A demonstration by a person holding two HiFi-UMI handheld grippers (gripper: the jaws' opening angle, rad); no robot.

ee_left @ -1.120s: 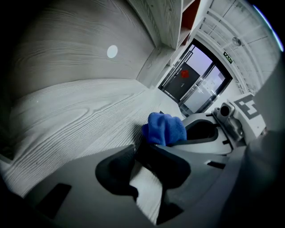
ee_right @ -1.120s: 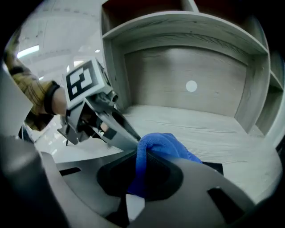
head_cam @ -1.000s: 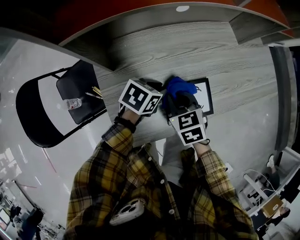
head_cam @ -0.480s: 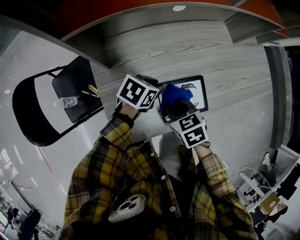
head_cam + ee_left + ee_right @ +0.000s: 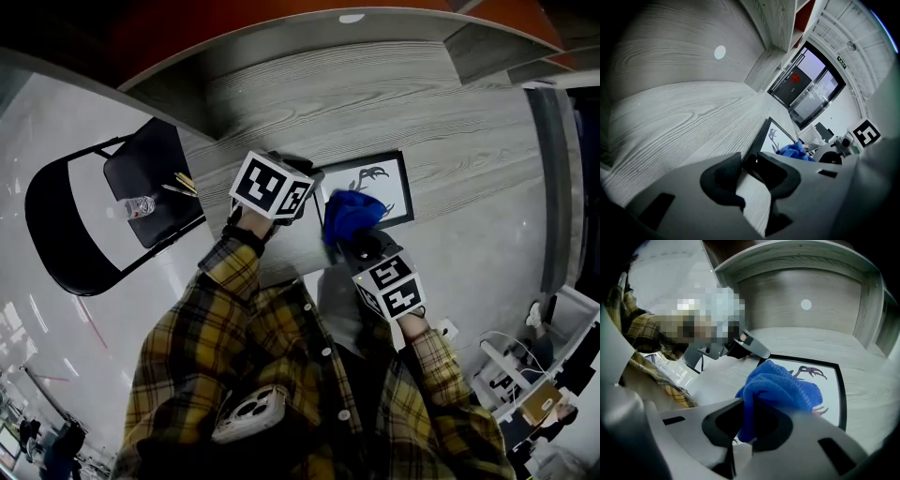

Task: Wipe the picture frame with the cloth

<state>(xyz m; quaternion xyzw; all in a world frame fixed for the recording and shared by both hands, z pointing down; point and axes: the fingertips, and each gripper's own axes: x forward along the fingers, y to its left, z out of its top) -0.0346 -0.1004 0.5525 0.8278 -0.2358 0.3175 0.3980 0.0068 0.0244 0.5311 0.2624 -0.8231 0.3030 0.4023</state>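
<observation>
- Since a second ago the right gripper (image 5: 364, 242) has drawn back toward the person. It has dragged the blue cloth (image 5: 352, 214) off the middle of the picture frame (image 5: 392, 180) and bared the dark drawing.
- Its jaws are clamped on a bunched fold of the cloth. The rest puffs out ahead and rests on the frame's near left part.
- The left gripper (image 5: 750, 161) has its jaws narrowed on a corner at the frame's left side, seemingly pinning it.
- The frame lies flat on the grey wooden table (image 5: 375, 103), just in front of the person.
- This looks like the middle of a wiping stroke. The next pass probably calls for pushing the cloth out over the far right part, pressed down, while the left hold keeps the frame from sliding.
</observation>
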